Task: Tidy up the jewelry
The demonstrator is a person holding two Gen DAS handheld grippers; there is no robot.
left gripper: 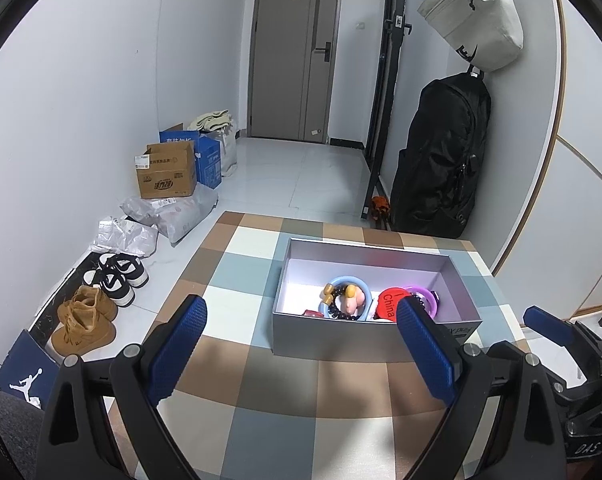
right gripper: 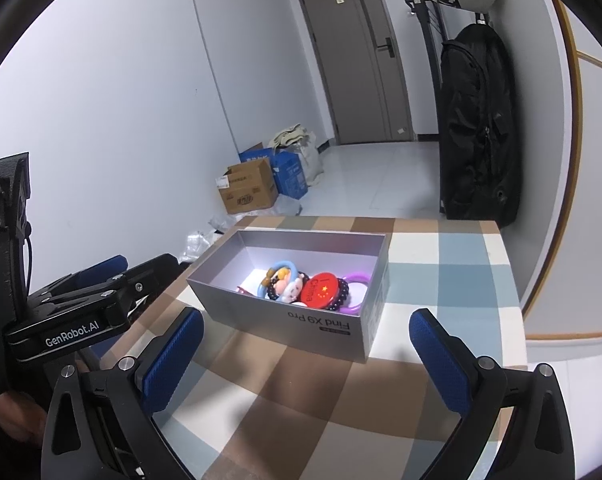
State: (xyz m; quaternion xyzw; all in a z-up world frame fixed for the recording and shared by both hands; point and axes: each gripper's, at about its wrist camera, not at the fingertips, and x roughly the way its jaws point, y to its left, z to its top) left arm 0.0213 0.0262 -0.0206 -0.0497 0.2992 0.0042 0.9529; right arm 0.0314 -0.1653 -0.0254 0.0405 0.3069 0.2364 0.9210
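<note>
A grey open box (left gripper: 381, 338) stands on the checked tablecloth (left gripper: 269, 424); it also shows in the right wrist view (right gripper: 301, 320). Inside lie a light-blue ring (left gripper: 361, 286), a dark bead bracelet (left gripper: 339, 312), a red round badge (left gripper: 389, 300) and a purple ring (left gripper: 429, 298). The badge (right gripper: 325, 286) and purple ring (right gripper: 359, 278) show from the right too. My left gripper (left gripper: 303, 316) is open and empty, just short of the box's near wall. My right gripper (right gripper: 307, 326) is open and empty, in front of the box. The left gripper's body (right gripper: 81, 312) shows at left.
Cardboard boxes (left gripper: 167, 172), plastic bags (left gripper: 169, 216) and shoes (left gripper: 101, 300) lie on the floor left of the table. A black backpack (left gripper: 441, 156) and a pale bag (left gripper: 477, 16) hang at the right wall. The table's far edge (left gripper: 341, 222) is just behind the box.
</note>
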